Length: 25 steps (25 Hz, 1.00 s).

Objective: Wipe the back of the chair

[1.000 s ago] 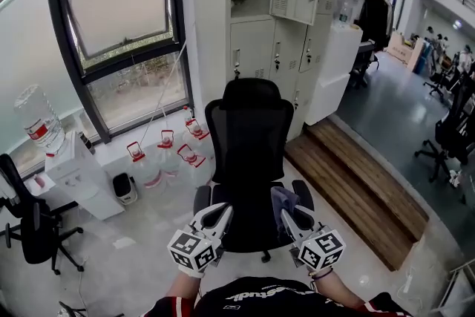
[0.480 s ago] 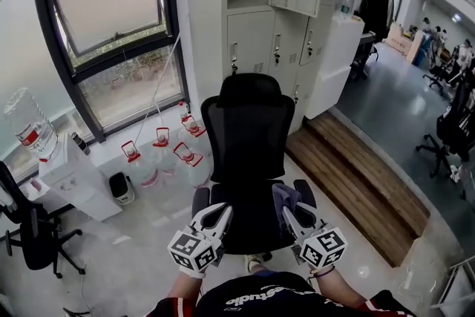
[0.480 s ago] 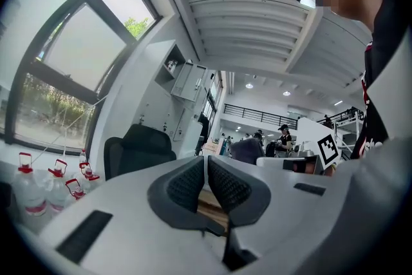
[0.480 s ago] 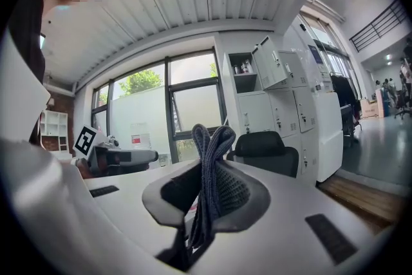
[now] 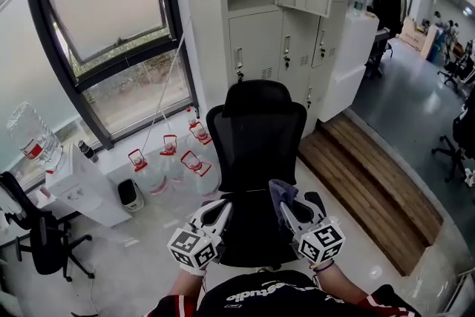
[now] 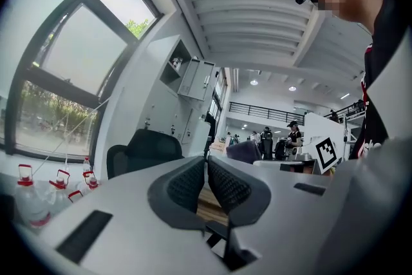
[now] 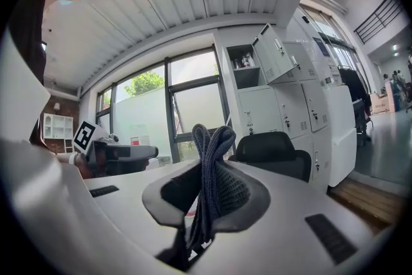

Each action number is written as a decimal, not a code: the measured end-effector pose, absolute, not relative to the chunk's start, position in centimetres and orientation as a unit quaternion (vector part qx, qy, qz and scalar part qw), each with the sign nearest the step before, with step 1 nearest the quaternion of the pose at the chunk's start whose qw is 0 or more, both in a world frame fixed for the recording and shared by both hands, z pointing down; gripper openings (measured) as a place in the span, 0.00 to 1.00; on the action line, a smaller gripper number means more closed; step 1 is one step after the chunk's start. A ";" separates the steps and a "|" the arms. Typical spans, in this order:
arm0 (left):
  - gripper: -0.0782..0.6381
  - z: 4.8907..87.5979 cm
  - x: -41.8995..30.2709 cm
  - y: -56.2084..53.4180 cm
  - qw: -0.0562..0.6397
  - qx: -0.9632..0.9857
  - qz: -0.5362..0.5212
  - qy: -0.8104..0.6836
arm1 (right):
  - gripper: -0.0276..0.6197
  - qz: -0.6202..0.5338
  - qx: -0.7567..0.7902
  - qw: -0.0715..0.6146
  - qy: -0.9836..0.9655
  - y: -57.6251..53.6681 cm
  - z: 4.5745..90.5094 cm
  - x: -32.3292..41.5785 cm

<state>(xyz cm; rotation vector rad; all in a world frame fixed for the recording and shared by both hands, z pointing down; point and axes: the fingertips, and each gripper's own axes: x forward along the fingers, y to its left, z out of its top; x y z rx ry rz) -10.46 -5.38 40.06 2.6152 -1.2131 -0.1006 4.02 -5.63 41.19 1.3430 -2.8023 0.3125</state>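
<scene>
A black mesh-backed office chair (image 5: 256, 137) stands in front of me, its seat toward me and its backrest and headrest facing the window and lockers. My right gripper (image 5: 288, 207) is over the seat's right side, shut on a folded grey-blue cloth (image 5: 283, 194) that sticks up between its jaws (image 7: 209, 164). My left gripper (image 5: 216, 208) hangs over the seat's left side, its jaws shut with nothing between them (image 6: 206, 183). The chair's headrest (image 6: 151, 148) shows past the left jaws, and the same headrest (image 7: 270, 146) past the right ones.
Grey lockers (image 5: 297, 33) and a tall window (image 5: 111, 26) stand behind the chair. Water jugs (image 5: 167, 159) sit on the floor at the left, near a white dispenser (image 5: 78, 189) and another black chair (image 5: 33, 234). A wooden step (image 5: 371, 189) lies at the right.
The view has shifted nearer to the chair and tilted down slightly. Both grippers keep their places over the seat, the right still holding the cloth.
</scene>
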 end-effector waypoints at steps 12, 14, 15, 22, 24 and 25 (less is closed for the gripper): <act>0.16 40.4 -8.2 -16.5 0.129 0.887 -0.024 -0.442 | 0.15 0.111 0.404 -0.004 -0.908 -18.3 42.5 6.2; 0.16 40.8 -8.1 -17.8 0.132 0.882 -0.019 -0.452 | 0.15 0.118 0.393 -0.004 -0.912 -20.1 43.2 6.2; 0.16 41.1 -8.1 -18.3 0.135 0.879 -0.016 -0.457 | 0.15 0.121 0.386 -0.004 -0.914 -20.9 43.6 6.2; 0.16 42.8 -8.3 -21.0 0.144 0.858 -0.005 -0.493 | 0.14 0.153 0.340 -0.020 -0.927 -25.9 46.0 5.5; 0.16 43.1 -8.6 -21.1 0.147 0.854 -0.002 -0.499 | 0.14 0.164 0.339 -0.026 -0.926 -26.8 46.5 5.0; 0.16 43.3 -8.7 -21.3 0.148 0.853 -0.002 -0.500 | 0.14 0.166 0.338 -0.028 -0.926 -27.1 46.7 4.6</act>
